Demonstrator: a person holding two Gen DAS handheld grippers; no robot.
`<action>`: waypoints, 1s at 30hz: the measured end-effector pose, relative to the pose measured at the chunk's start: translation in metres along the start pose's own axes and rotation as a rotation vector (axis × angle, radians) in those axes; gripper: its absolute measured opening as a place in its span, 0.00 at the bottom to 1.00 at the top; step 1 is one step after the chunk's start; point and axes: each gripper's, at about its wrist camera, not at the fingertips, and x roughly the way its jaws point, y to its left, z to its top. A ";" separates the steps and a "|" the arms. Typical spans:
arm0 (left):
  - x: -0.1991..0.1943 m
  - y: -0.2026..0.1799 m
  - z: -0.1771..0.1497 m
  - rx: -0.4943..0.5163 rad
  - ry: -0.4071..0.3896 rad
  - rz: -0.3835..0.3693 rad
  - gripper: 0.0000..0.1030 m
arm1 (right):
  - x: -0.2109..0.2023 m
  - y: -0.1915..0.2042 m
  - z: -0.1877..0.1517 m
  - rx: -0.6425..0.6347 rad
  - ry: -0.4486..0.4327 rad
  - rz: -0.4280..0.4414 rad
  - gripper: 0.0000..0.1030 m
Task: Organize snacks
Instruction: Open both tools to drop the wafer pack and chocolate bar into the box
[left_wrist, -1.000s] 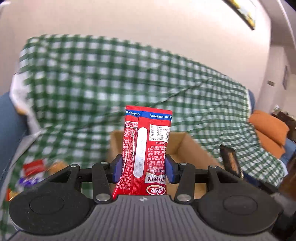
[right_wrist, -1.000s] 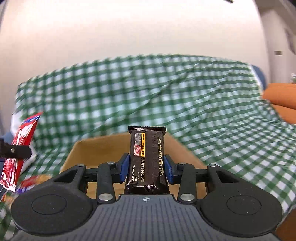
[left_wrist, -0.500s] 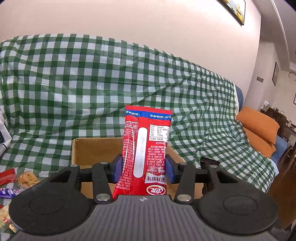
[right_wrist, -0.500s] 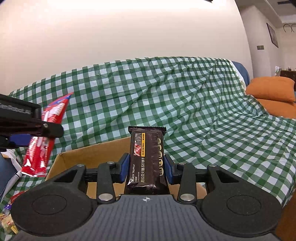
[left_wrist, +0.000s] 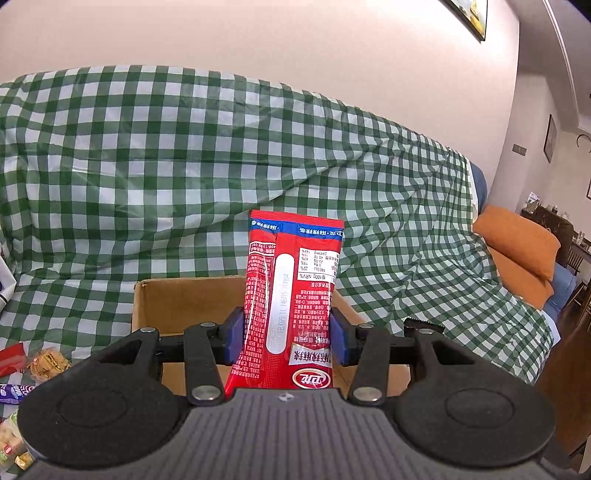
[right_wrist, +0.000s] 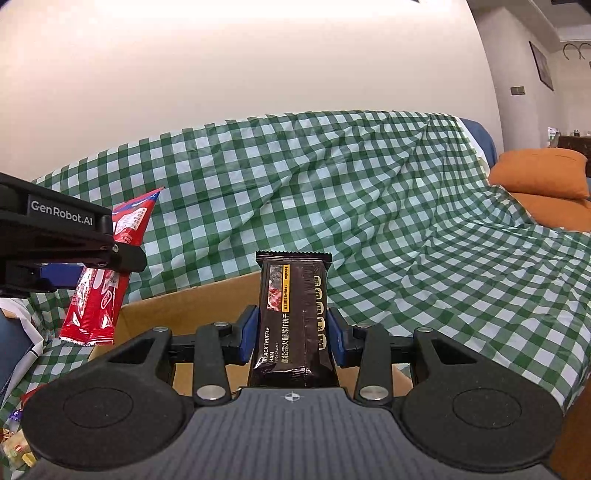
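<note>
Hovering over the cardboard box (left_wrist: 177, 302), the left gripper (left_wrist: 287, 332) has its blue pads pressed against both long edges of the red snack packet (left_wrist: 291, 295), so that claw is closed on the packet, gripping it low down with most of its length sticking out ahead of the fingers. From this wrist the packet's long axis runs straight forward along the fingers, sealed blue-trimmed end farthest from the claw, logo end tucked back by the palm; the box opening sits just below and beyond the fingertips, and loose snacks (left_wrist: 48, 363) lie off to the claw's left on the checked cloth (left_wrist: 147, 166). To do this drop well, I'd judge the claw should tip its nose down until the packet's far end is inside the box walls before the pads part, otherwise the light wrapper may catch the rim. Switching to the right wrist: the right gripper (right_wrist: 291, 334) is clamped on the dark cracker bar (right_wrist: 293, 314), pads on its two long sides, bar standing out along the fingers with its crimped end farthest away. The box (right_wrist: 192, 306) lies directly ahead and under this claw too. Off to its left the other gripper hangs with the red packet slanting, lower end toward the box corner, though whether it is over the opening or just outside is hard to say from here. Best to release one at a time so the claws don't crowd each other.
</note>
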 end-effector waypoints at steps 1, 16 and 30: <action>0.001 0.000 0.000 0.001 -0.001 0.000 0.50 | 0.000 0.000 0.000 0.004 0.000 -0.002 0.40; -0.008 0.005 -0.005 0.020 -0.027 -0.006 0.66 | 0.005 0.008 -0.004 -0.030 0.016 -0.034 0.74; -0.054 0.185 -0.088 0.167 0.027 0.234 0.19 | -0.011 0.030 -0.016 -0.135 0.009 0.056 0.39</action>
